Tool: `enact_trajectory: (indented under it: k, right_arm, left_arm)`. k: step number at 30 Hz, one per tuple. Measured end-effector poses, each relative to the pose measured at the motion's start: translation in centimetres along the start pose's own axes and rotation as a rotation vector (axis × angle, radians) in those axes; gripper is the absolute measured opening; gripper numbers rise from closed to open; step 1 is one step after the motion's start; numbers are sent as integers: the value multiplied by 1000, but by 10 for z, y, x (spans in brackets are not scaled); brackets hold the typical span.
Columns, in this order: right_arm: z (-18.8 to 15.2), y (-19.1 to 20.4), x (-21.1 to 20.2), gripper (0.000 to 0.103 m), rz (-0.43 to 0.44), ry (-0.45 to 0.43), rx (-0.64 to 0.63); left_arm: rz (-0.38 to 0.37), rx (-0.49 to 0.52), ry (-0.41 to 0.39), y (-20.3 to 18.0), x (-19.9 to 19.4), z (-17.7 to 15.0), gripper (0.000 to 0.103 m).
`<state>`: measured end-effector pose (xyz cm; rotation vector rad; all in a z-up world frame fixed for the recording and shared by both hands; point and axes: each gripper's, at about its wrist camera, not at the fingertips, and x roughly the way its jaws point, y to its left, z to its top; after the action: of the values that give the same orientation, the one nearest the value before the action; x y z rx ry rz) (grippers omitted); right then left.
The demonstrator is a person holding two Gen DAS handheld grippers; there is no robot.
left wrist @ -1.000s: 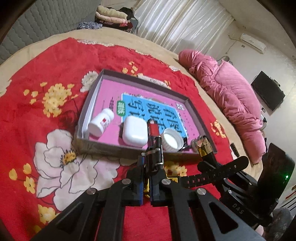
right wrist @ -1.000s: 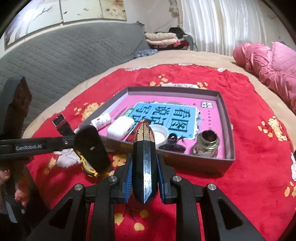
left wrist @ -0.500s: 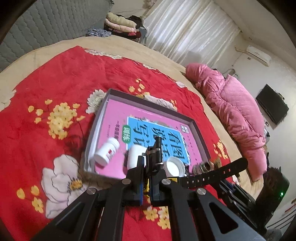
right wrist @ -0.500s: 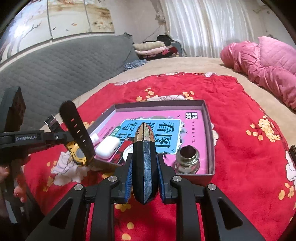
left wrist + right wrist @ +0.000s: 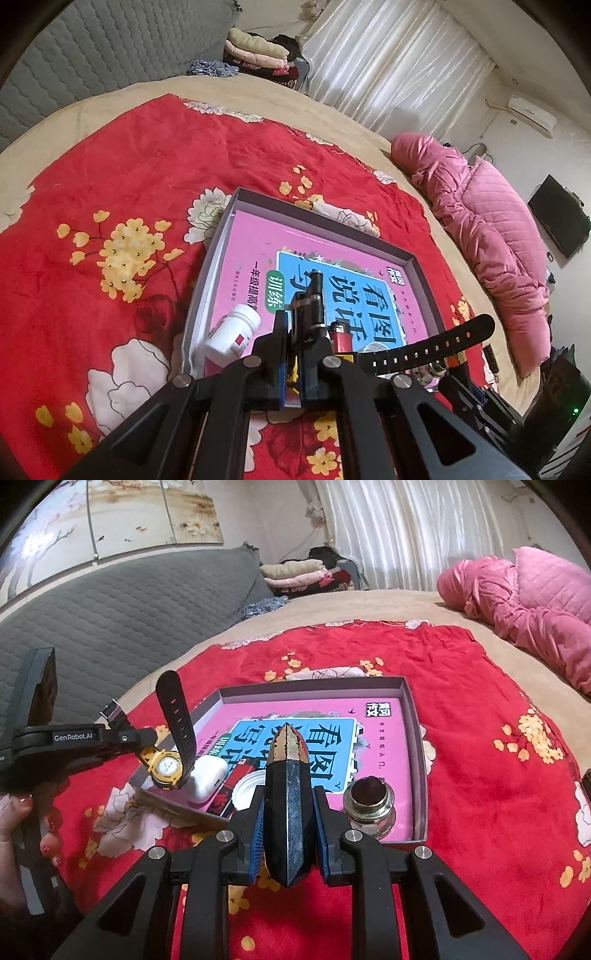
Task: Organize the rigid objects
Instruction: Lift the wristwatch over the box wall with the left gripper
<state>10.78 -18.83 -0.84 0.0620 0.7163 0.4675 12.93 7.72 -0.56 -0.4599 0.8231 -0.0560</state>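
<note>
Both hand-held grippers hung over the near edge of a shallow box (image 5: 413,716) on the bed's red flowered blanket (image 5: 480,738). The left hand-held gripper (image 5: 309,321) was clamped shut on a yellow wristwatch (image 5: 167,767), its black strap (image 5: 177,716) sticking upward and its face tilted toward the box's near left corner; in the left wrist view the strap (image 5: 428,345) ran out to the right. The right hand-held gripper (image 5: 288,812) was closed on a dark, faceted, pointed bottle (image 5: 288,797) with worn gold at its tip, held lengthwise between the blue pads (image 5: 257,834) and aimed at the box.

Inside the box lay a pink and blue workbook (image 5: 325,734) covering the bottom. Along the near side sat a white earbud case (image 5: 208,777), a red lighter (image 5: 231,790) just beside it, a white jar lid (image 5: 249,788) and, toward the right corner, an open glass jar (image 5: 369,805) with a metal neck. A white pill bottle (image 5: 232,334) lay on its side at the box's left corner. A person's fingers (image 5: 13,812) showed at the left edge, under the left tool. A pink quilt (image 5: 524,602) lay heaped at the far side of the bed.
</note>
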Motion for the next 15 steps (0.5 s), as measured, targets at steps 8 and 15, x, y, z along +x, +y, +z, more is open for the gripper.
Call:
enact_trajectory:
  k: [8,15]
  right_arm:
    - [1,-4,15,23,-2,25,16]
    - [4,-6,27,23,-9,34,13]
  left_arm:
    - [42,23,0,0,3,-2,4]
    - [65,19,11,5,3,-3,4]
